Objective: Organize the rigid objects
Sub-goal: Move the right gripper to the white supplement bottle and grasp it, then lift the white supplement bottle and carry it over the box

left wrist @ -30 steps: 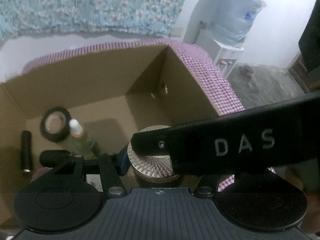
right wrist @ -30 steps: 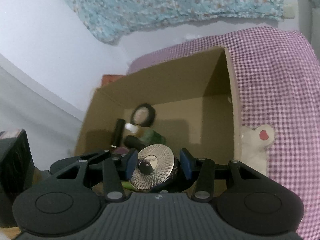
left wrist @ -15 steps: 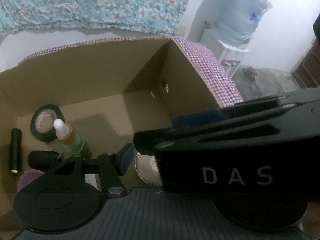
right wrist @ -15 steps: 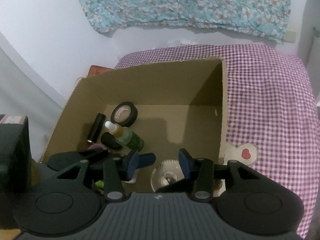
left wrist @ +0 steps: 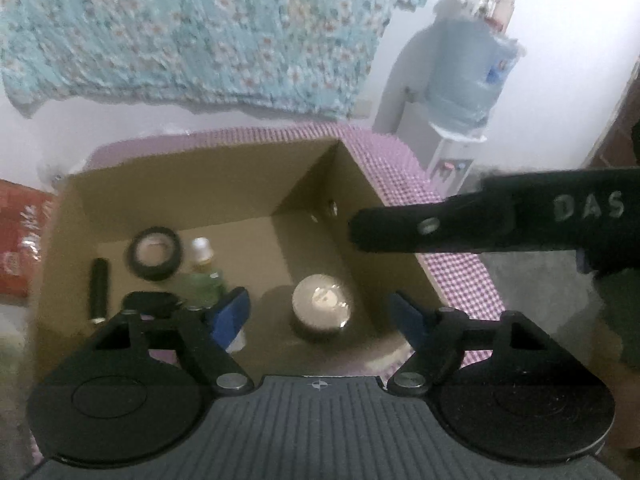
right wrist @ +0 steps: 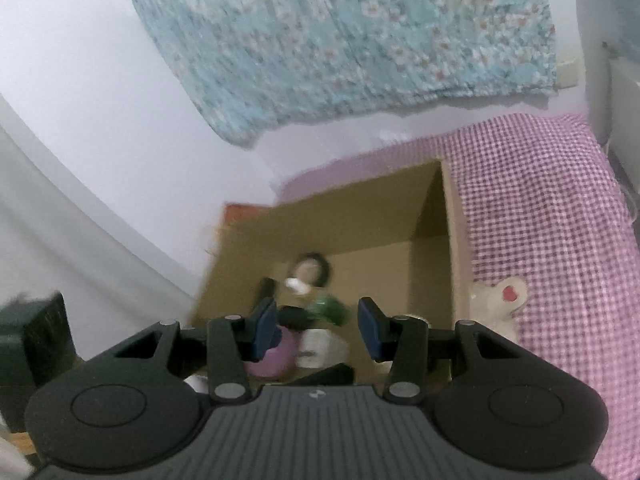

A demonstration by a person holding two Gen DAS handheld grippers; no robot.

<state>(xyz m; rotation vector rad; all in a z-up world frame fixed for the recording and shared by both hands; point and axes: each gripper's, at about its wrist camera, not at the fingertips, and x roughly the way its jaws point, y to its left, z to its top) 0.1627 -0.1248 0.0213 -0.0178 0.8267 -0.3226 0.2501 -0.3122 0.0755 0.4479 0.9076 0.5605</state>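
1. The silver jar (left wrist: pixel 322 307) with the patterned shiny lid is sitting upright on the floor of the cardboard box (left wrist: pixel 208 184), right of the middle, and nothing is touching it

2. My left gripper (left wrist: pixel 320 312) is hanging over that jar with the jaws opening, the blue pads (left wrist: pixel 230 312) standing well off either side of it, so no grip there at all

3. My right gripper (right wrist: pixel 316 328) is sitting with its jaws parted and nothing pinched between them. In the left wrist view its black finger (left wrist: pixel 432 226) with the DAS lettering is poking in from the right, over the box's right wall

4. The rest of the box is getting crowded on the left: a black tape roll (left wrist: pixel 155 249) lying flat, a green dropper bottle (left wrist: pixel 202 276) just beside it, a thin black tube (left wrist: pixel 98 290) near the left wall, and a black cap-shaped thing (left wrist: pixel 150 302) at the front

5. From the right wrist view I'm also seeing a purple round thing (right wrist: pixel 274 354) and a white container (right wrist: pixel 318 346) near the front, both blurry

6. The box is resting on a purple checked cloth (right wrist: pixel 540 220), with a floral blue fabric (left wrist: pixel 200 32) hanging on the wall behind and a water dispenser (left wrist: pixel 468 92) off to the right
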